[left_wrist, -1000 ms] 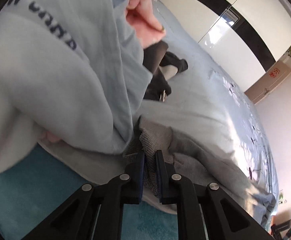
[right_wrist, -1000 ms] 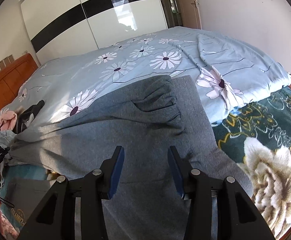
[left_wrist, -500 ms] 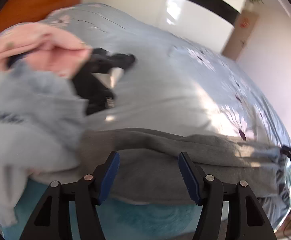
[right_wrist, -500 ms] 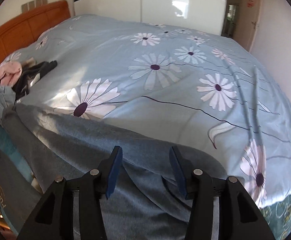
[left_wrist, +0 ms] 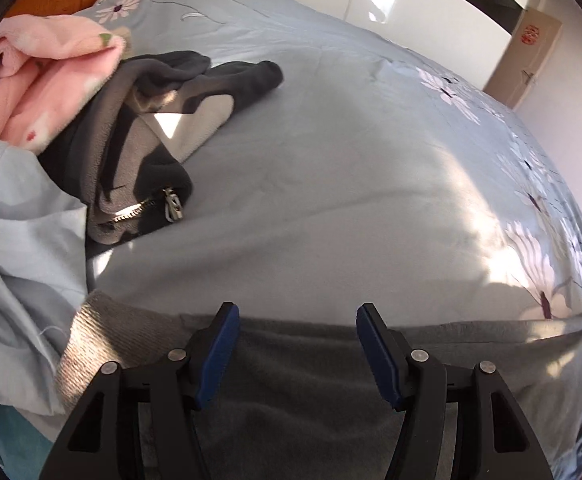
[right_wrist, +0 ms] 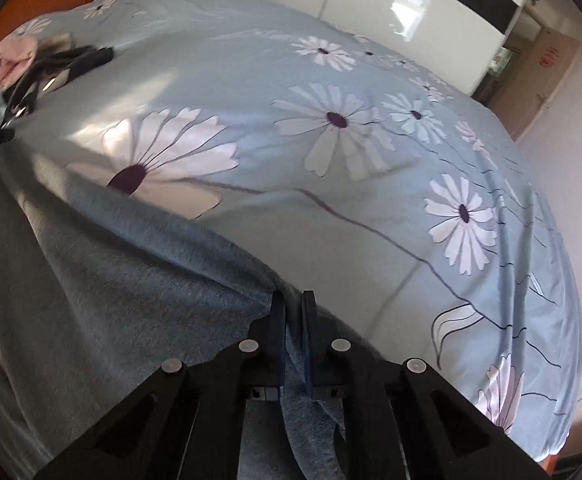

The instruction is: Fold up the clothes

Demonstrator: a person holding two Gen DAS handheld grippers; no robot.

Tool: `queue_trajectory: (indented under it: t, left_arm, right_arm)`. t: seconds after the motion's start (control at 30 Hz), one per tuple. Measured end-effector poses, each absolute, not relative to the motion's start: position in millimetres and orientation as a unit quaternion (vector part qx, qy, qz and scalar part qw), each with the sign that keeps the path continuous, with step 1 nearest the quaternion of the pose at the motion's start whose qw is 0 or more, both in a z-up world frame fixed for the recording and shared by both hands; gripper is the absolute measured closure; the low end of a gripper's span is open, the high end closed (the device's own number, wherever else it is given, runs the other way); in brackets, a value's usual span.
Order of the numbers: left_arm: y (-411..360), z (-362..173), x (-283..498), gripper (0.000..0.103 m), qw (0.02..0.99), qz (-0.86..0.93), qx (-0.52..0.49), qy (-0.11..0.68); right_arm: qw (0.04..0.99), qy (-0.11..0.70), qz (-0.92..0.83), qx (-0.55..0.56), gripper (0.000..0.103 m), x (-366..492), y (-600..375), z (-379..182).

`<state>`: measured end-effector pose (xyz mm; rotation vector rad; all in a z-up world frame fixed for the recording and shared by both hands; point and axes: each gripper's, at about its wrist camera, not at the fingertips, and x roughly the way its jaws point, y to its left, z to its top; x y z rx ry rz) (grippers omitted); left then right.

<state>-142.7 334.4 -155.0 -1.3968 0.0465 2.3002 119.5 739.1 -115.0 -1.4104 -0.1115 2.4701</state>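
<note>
Since a second earlier, left gripper (left_wrist: 294, 354) had released and stood open over the grey garment (left_wrist: 315, 392) on the bed (left_wrist: 331, 168); right gripper (right_wrist: 293, 336) was closing, pinching its far edge for folding.

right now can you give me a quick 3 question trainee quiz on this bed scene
1. True or false: the right gripper is pinching the grey garment.
2. Which lies on top: the pink garment or the dark zip jacket?
3. The left gripper is: A shut on fabric, B open over the grey garment's edge, C holding the duvet.

Key: 1 true; 2 pink garment; 3 B
</note>
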Motion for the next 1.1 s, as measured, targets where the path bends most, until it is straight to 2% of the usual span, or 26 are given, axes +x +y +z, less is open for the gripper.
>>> queue_trajectory:
  t: [0.03,0.17,0.23,0.3,0.4,0.53,0.6,0.7,0.83,0.93,1.1]
  left_arm:
    - [336,-160,-147,0.038,0.215,0.831,-0.512,0.018]
    - [331,-158,-145,0.038,0.213,0.832,-0.512,0.011]
    - [327,-143,-133,0.038,0.226,0.837,-0.498,0.016]
    - [319,-121,-116,0.038,0.244,0.845,-0.475,0.019]
    - [294,-85,-80,0.038,0.279,0.857,-0.434,-0.003]
    - [249,-59,-19,0.034,0.314,0.862,-0.395,-0.044]
    - [222,-56,13,0.03,0.315,0.869,-0.378,-0.052]
    - [180,-55,61,0.022,0.309,0.882,-0.352,-0.059]
    - [130,-77,108,0.021,0.268,0.893,-0.358,-0.054]
    - [100,-103,127,0.021,0.24,0.886,-0.388,-0.089]
    - [71,-146,138,0.021,0.188,0.86,-0.446,-0.161]
  right_arm:
    - [0.153,-0.026,0.855,-0.495,0.097,113,742,-119]
    - [0.162,-0.061,0.841,-0.513,0.095,106,729,-128]
    - [0.164,-0.071,0.843,-0.508,0.09,110,723,-119]
    - [0.168,-0.072,0.85,-0.494,0.069,122,716,-105]
    - [0.18,-0.056,0.871,-0.454,0.068,156,706,-71]
    - [0.183,0.016,0.897,-0.403,0.06,236,685,-45]
    - [0.186,0.055,0.901,-0.388,0.051,284,675,-46]
    - [0.224,0.105,0.89,-0.383,0.051,356,666,-66]
    - [0.28,0.19,0.868,-0.364,0.051,450,663,-96]
    - [0.294,0.283,0.846,-0.343,0.051,501,672,-124]
    - [0.26,0.365,0.843,-0.298,0.051,524,679,-142]
